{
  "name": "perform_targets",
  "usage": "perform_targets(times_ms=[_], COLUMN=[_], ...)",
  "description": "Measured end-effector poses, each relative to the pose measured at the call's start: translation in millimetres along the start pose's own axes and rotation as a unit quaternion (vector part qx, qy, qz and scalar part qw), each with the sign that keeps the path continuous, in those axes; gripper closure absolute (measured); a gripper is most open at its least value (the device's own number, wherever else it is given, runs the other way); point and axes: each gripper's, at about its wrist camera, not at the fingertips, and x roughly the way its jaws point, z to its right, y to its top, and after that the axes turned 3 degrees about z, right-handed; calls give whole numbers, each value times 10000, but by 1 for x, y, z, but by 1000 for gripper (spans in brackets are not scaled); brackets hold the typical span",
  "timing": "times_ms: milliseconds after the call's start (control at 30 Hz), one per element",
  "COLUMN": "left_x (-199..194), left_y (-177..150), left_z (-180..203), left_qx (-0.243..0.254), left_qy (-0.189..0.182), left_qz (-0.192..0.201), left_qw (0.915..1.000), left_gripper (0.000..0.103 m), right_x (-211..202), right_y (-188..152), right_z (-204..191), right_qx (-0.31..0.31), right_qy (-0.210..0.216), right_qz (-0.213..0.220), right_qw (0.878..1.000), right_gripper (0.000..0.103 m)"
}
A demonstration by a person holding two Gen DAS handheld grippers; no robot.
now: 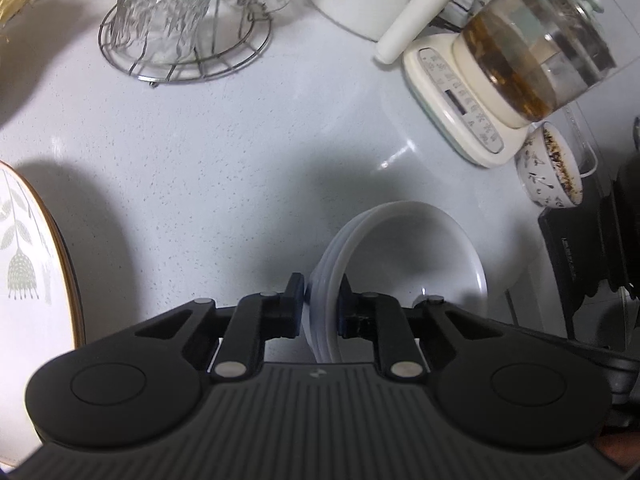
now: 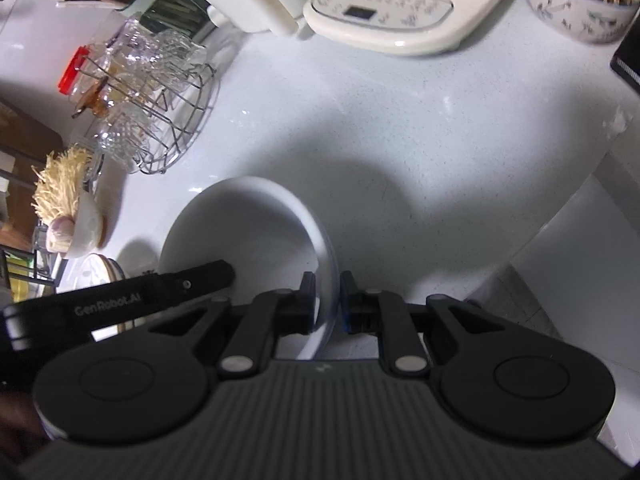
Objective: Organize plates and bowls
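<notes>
**Both grippers on the bowl stack**

Right now the step looks like a two-handed grab of the white bowls, lift not yet begun.

Left wrist view: left gripper (image 1: 321, 304) pinching the left rim of the bowls (image 1: 420, 256), one pad outside, one inside. Rim shows several layers, so likely a nested stack. Bowls sit on the counter (image 1: 240, 160), just below the kettle base (image 1: 460, 108). Floral plate (image 1: 32, 272) at far left, well apart.

Right wrist view: right gripper (image 2: 325, 300) pinching the opposite rim of the same bowls (image 2: 248, 224), jaws nearly together on the wall. Left gripper's finger (image 2: 200, 276) reaches into the bowl from the left.

Next, I judge: lift both hands evenly, keep the stack level, carry it towards the plate or a storage spot; uneven pull may slip a rim
</notes>
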Motion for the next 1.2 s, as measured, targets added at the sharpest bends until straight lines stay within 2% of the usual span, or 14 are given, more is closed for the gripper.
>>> perform_targets(times_ms=[367,633,733,867,1200], left_x=[-38,-76,-91,-108,-142], left_y=[2,12,17,15,9], left_z=[11,7,0,-6,-55], left_qx=[201,225,10,83,-72], left_qy=[-179,-319,-374,-325,-184], left_qz=[198,384,431,555,768], left_qw=[9994,9985,9984,9979,9969], left_gripper=[84,83,83,83,83], right_x=[-36,-60,-70,-76,-59], right_y=[3,10,11,8,-6], right_z=[-10,-34,-47,-64,-107], right_qx=[-7,-154,-244,-393,-601], right_qy=[82,177,263,323,551], right_qz=[307,489,587,768,591], right_qw=[9995,9985,9976,9957,9949], right_gripper=[87,87,86,86,86])
